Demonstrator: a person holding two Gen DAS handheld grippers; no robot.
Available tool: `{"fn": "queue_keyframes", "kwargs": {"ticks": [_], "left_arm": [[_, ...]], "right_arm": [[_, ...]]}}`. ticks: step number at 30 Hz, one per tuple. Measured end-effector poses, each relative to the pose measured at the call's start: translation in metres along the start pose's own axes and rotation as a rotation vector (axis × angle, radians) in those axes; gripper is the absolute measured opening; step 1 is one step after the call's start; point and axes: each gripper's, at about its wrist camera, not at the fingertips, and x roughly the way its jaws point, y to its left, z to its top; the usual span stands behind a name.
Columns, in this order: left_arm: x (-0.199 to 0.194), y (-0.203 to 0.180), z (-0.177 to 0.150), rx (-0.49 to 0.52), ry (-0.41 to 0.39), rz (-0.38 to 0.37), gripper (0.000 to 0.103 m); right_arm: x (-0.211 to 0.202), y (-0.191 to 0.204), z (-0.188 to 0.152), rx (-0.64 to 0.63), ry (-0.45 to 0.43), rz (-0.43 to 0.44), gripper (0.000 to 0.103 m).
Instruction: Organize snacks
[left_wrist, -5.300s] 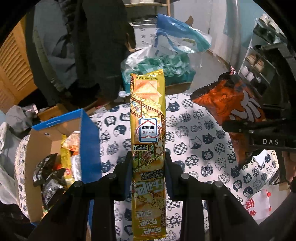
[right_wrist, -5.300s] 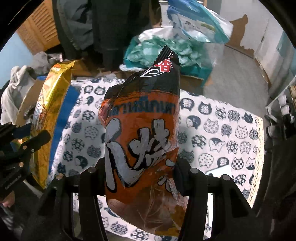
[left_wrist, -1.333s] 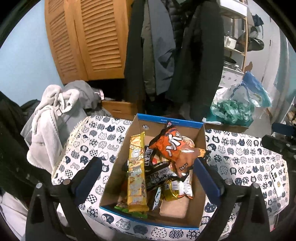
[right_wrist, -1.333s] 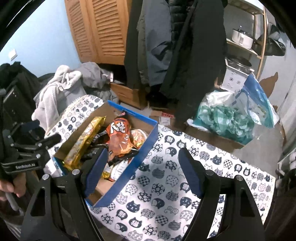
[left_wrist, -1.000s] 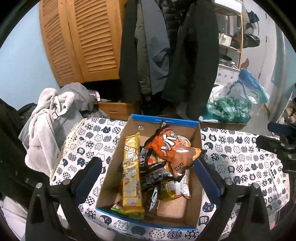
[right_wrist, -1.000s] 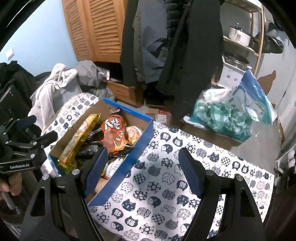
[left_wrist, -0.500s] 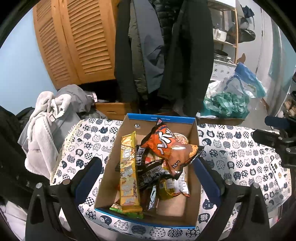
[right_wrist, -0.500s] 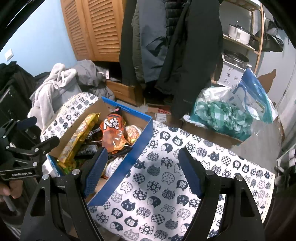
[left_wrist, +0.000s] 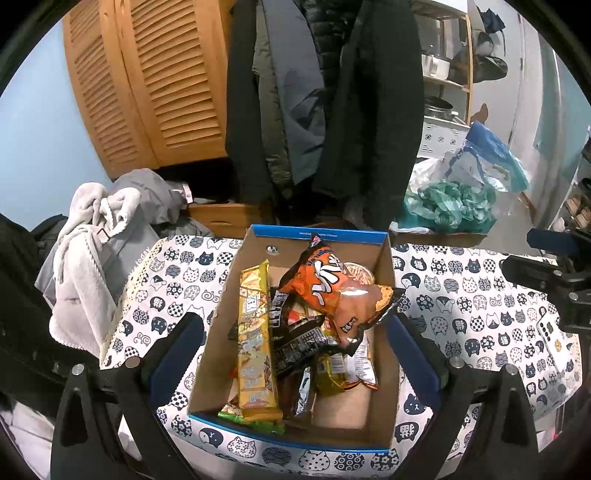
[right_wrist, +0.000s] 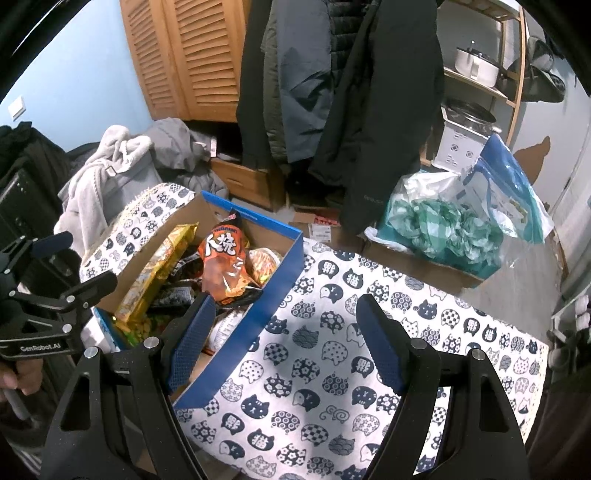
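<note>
1. Now both tools are empty: the left gripper (left_wrist: 295, 339) has its jaws spread wide in the lower half of the left wrist view, nothing between the pads.
2. Its two blue pads frame the cardboard box (left_wrist: 218, 354) from either side without touching it, as far as I can tell.
3. Right gripper (right_wrist: 284, 332) is also spread wide and holds nothing; it sits at lower centre of the right wrist view, over the cat-print tablecloth (right_wrist: 332, 369).
4. Box has blue outer walls and stands on the tablecloth; centre of frame in the left view, left of centre in the right view.
5. Snacks are inside the box: a long yellow cracker pack (left_wrist: 255, 332) lies along the box's left side, top end toward the far wall.
6. An orange chip bag (left_wrist: 332, 291) lies on top of the pile, tilted, its bottom end at the box's right wall.
7. Black wrappers (left_wrist: 295, 343) sit between and under those two; smaller packets below them, labels too small to read.
8. A hand (right_wrist: 14, 380) at the lower left edge of the right view holds the left tool's handle.
9. Background: wooden louvred doors (left_wrist: 155, 85) upper left, dark coats (left_wrist: 332, 103) hanging at top centre, grey clothes pile (left_wrist: 96, 236) at left, plastic bag of green stuff (left_wrist: 450, 203) at right.
</note>
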Motion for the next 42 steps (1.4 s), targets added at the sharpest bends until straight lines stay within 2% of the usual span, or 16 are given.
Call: {"fn": "queue_keyframes", "kwargs": {"ticks": [10, 25, 42], "left_arm": [[0.0009, 0.0007, -0.0001, 0.009, 0.015, -0.012, 0.100], [0.0070, 0.0061, 0.0010, -0.003, 0.040, 0.015, 0.100], [0.0054, 0.0004, 0.0002, 0.034, 0.028, 0.028, 0.100]], "right_arm": [[-0.0008, -0.0002, -0.0003, 0.001, -0.001, -0.001, 0.078], [-0.0010, 0.0003, -0.0002, 0.000, 0.000, -0.003, 0.078], [-0.0026, -0.0008, -0.0009, -0.001, -0.002, -0.005, 0.078]]}}
